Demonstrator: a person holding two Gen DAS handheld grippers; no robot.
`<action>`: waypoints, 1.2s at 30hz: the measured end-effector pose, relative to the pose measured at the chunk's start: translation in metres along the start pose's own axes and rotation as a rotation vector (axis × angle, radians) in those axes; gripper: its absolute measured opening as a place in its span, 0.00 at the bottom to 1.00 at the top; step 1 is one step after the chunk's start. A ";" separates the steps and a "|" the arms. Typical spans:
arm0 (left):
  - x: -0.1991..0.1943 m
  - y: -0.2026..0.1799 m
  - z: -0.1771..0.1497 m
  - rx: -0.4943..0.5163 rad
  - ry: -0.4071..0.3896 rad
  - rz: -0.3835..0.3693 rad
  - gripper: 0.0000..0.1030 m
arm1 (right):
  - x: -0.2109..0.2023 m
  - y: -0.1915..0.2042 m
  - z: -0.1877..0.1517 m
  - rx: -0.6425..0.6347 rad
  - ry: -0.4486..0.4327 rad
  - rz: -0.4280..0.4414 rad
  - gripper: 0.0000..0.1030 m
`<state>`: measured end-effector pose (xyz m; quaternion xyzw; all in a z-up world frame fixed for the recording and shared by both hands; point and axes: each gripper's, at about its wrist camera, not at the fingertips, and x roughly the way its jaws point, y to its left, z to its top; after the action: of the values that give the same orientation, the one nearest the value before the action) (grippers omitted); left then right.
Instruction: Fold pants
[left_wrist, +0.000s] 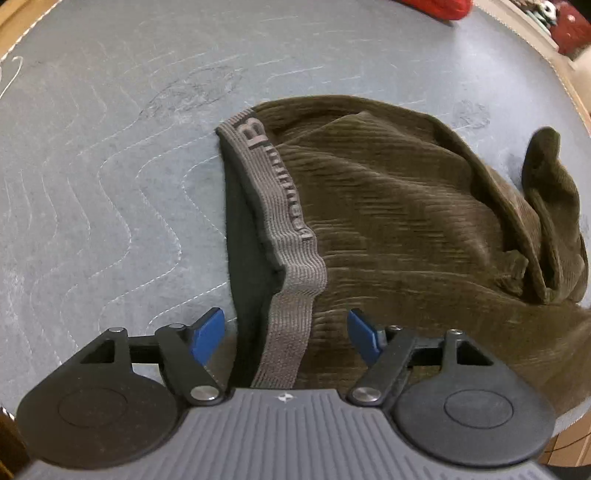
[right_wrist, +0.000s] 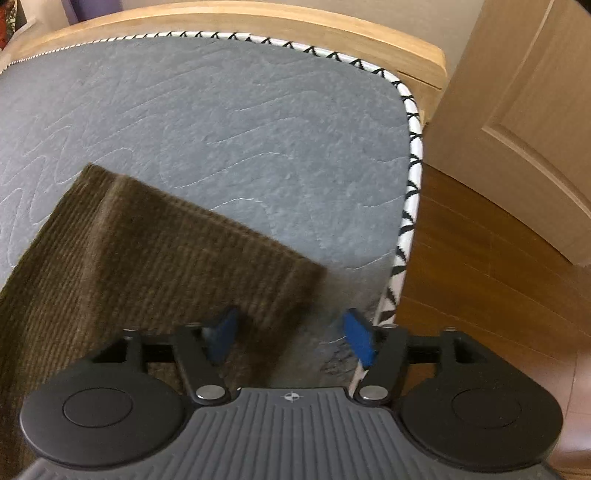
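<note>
Olive-brown corduroy pants lie bunched on a grey quilted mat. Their grey elastic waistband runs from the middle of the left wrist view down between my blue pads. My left gripper is open, its jaws either side of the waistband. In the right wrist view a flat pant leg end lies on the mat, its hem corner between the pads. My right gripper is open just above that corner, near the mat's right edge.
The mat has a white, black-stitched border on a wooden table rim. Wooden floor and a door lie to the right. Red objects sit at the mat's far edge.
</note>
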<state>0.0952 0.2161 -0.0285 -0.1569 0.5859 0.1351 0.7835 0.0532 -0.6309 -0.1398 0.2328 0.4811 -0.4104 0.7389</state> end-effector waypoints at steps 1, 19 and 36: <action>-0.007 -0.005 0.000 0.023 -0.037 -0.002 0.76 | -0.001 0.000 -0.002 -0.014 -0.006 0.002 0.66; 0.005 -0.052 -0.010 0.284 -0.025 -0.028 0.77 | -0.017 -0.007 -0.003 0.053 -0.023 -0.004 0.08; 0.052 -0.047 -0.062 0.641 0.133 0.226 0.56 | -0.099 0.043 -0.009 -0.032 -0.320 0.157 0.41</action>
<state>0.0739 0.1496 -0.0909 0.1548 0.6621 0.0197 0.7330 0.0639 -0.5626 -0.0563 0.1897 0.3441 -0.3758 0.8393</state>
